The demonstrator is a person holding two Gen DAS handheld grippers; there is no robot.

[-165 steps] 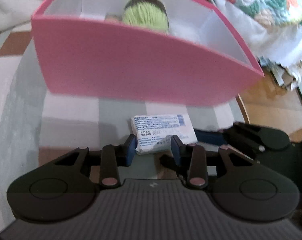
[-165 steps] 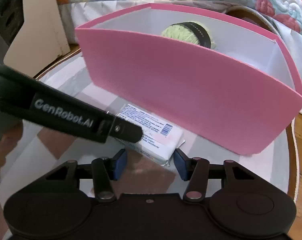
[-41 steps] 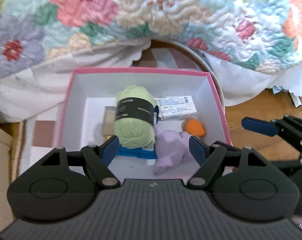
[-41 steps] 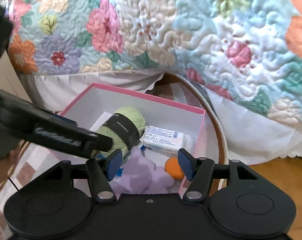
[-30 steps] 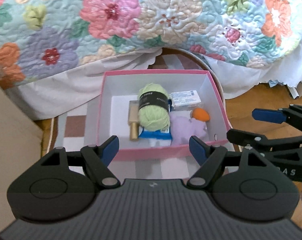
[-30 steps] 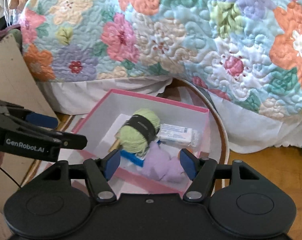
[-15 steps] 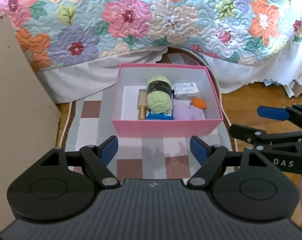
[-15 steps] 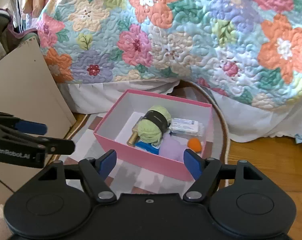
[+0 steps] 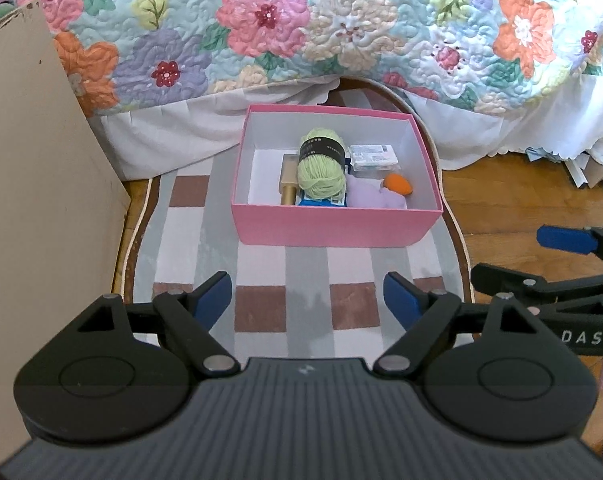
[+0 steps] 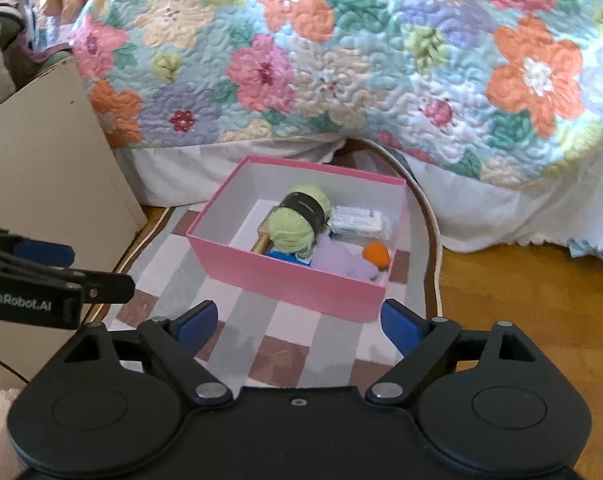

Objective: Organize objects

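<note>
Pink box sits on checked rug beside the bed, collecting yarn ball, packet and orange ball together. Left gripper and right gripper: jaws opening wide, nothing between them, well clear of the box.

I see a pink box with white inside, green yarn banded black, a floral quilt, and a grey, white and brown checked rug.

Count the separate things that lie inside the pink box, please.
6: gold bar at left, green yarn beside it, blue packet underneath, white packet behind, purple toy and orange ball at right. More may be hidden.
</note>
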